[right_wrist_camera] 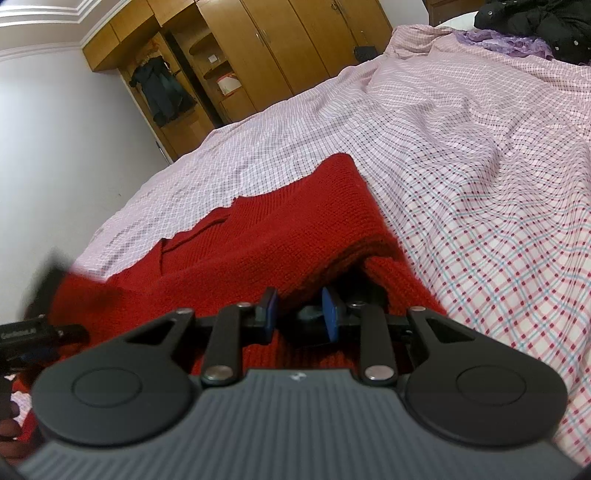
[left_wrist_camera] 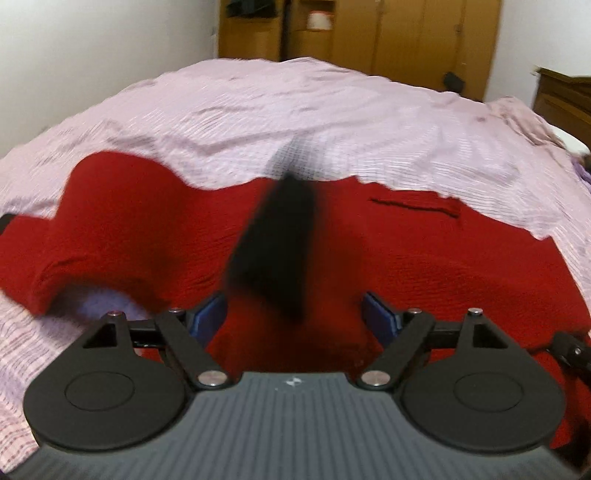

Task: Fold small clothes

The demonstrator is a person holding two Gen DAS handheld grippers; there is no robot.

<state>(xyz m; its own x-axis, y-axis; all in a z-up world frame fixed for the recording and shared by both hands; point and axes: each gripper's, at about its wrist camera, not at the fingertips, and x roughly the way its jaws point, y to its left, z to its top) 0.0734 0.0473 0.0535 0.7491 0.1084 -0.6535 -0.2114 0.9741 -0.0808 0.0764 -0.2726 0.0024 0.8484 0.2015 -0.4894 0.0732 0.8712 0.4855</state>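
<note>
A red knit sweater (left_wrist_camera: 406,258) lies spread on the pink checked bedsheet (left_wrist_camera: 295,110). Its left part (left_wrist_camera: 110,221) is folded over and raised. My left gripper (left_wrist_camera: 295,317) is open just above the sweater's near part, with nothing between its blue pads. A blurred black object (left_wrist_camera: 277,251) hangs in front of it. In the right wrist view the sweater (right_wrist_camera: 277,229) has its right edge folded over. My right gripper (right_wrist_camera: 299,314) sits at that folded edge with its jaws partly closed and red knit fabric between and around the pads.
The bed (right_wrist_camera: 480,147) extends far to the right and back. Wooden wardrobes (right_wrist_camera: 277,48) stand behind it. Purple cloth (right_wrist_camera: 498,40) and a black jacket (right_wrist_camera: 535,22) lie at the bed's far right. The other gripper's blurred black body (right_wrist_camera: 40,295) is at the left edge.
</note>
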